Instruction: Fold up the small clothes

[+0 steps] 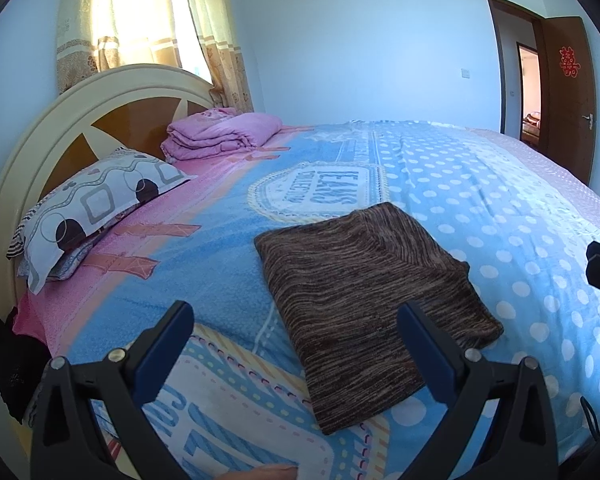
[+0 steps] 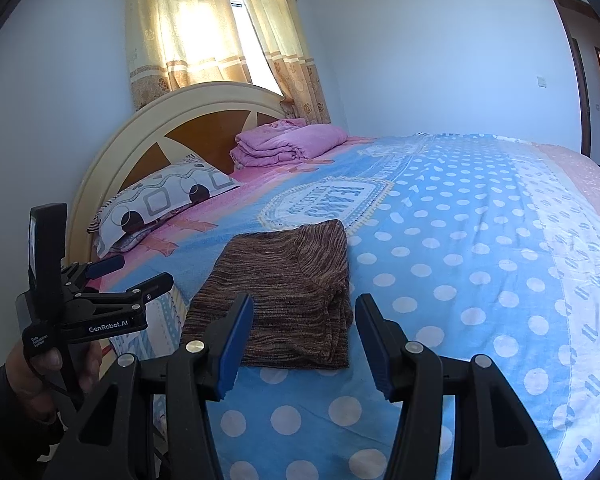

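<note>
A brown knit garment (image 1: 364,276) lies folded into a neat rectangle on the blue dotted bed (image 1: 500,208), both tongs — left (image 1: 296,336) and right (image 2: 304,340) — apart, empty, hovering near its front edge — folding looks finished, so next likely comes lifting it aside.

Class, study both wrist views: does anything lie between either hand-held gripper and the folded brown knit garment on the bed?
Nothing visible does. The brown knit garment lies alone on the bedspread. Only bare bedspread separates it from the open right hand-held gripper and the open left hand-held gripper. The pillow and pink quilt sit far off by the headboard.
</note>
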Tool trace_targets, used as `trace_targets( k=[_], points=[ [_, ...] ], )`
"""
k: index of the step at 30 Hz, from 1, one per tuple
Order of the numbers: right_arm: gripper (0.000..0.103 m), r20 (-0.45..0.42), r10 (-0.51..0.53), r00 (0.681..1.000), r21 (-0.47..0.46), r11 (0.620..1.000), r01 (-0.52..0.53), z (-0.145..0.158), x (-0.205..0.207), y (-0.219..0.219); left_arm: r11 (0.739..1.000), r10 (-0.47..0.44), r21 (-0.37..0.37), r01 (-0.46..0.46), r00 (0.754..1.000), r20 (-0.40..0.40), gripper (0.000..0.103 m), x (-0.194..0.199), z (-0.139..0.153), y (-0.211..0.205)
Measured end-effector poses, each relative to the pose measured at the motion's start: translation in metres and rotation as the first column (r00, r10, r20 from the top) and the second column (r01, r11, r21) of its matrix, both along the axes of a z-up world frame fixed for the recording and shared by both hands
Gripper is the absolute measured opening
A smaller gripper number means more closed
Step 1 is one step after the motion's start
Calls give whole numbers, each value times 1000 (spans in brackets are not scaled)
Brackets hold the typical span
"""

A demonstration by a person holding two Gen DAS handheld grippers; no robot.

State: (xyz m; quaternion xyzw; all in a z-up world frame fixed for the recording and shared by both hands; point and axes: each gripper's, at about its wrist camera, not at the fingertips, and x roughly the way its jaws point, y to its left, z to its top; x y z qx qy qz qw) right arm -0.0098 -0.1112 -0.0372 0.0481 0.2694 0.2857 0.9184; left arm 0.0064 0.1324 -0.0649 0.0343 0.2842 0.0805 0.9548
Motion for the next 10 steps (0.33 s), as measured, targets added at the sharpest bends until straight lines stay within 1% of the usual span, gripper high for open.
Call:
trace_targets(
  k=[10],
  points=[
    [54, -12, 10, 1000, -8, 1000, -10, -3, 0, 3, 1000, 24, 2, -24, 1000, -3, 103, 1, -5, 8]
  ],
)
